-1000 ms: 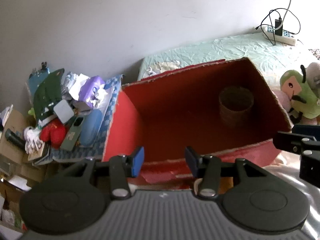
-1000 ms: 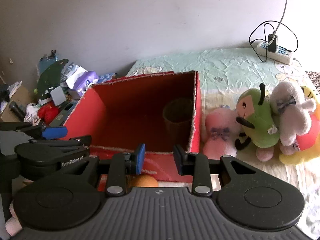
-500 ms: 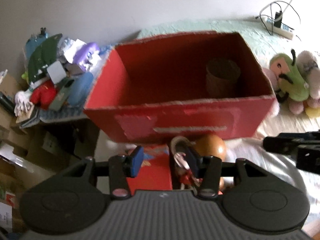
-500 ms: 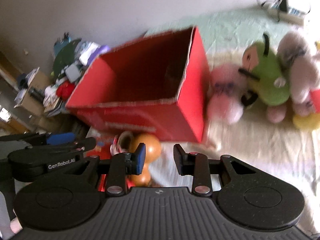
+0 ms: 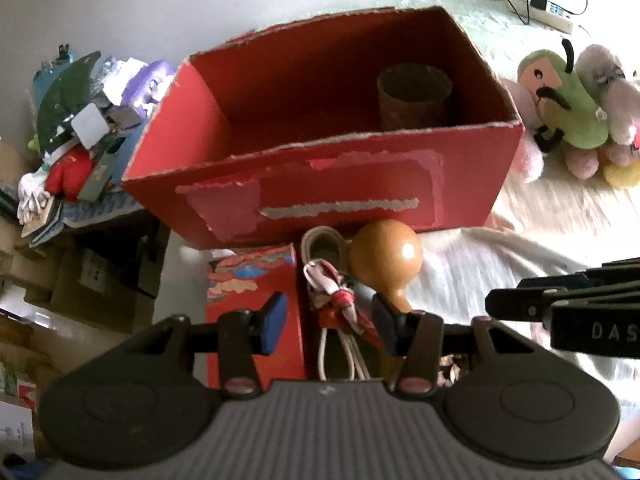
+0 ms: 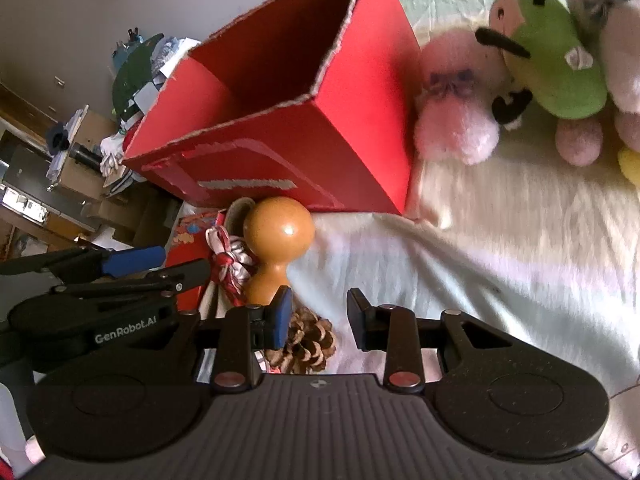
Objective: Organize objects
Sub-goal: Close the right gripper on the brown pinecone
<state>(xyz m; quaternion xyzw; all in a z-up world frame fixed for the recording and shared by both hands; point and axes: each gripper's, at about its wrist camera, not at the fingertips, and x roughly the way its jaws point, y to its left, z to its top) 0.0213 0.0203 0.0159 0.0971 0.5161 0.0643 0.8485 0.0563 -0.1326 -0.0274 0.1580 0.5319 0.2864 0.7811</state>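
Barely started: only a cup (image 5: 414, 96) is sitting in the box (image 5: 320, 200); gourd (image 5: 386, 258), pinecone (image 6: 308, 344), plushies (image 6: 548, 52) still waiting outside. Both tongs (image 5: 330, 320) (image 6: 316, 316) are hanging wide, empty.

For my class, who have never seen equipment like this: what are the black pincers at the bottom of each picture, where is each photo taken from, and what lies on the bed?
No robot is here. A person holds a hand-held two-finger gripper in each hand, and a wide-angle camera on each looks forward along its fingers. One picture comes from the left gripper, the other from the right gripper. Both are open and hold nothing.

On the pale bedding stands an open red cardboard box with a brown woven cup inside. In front of it lie an orange gourd, a red-and-white corded bundle, a small red printed box and a pine cone. Beside the red box sit plush toys: a pink one and a green one.
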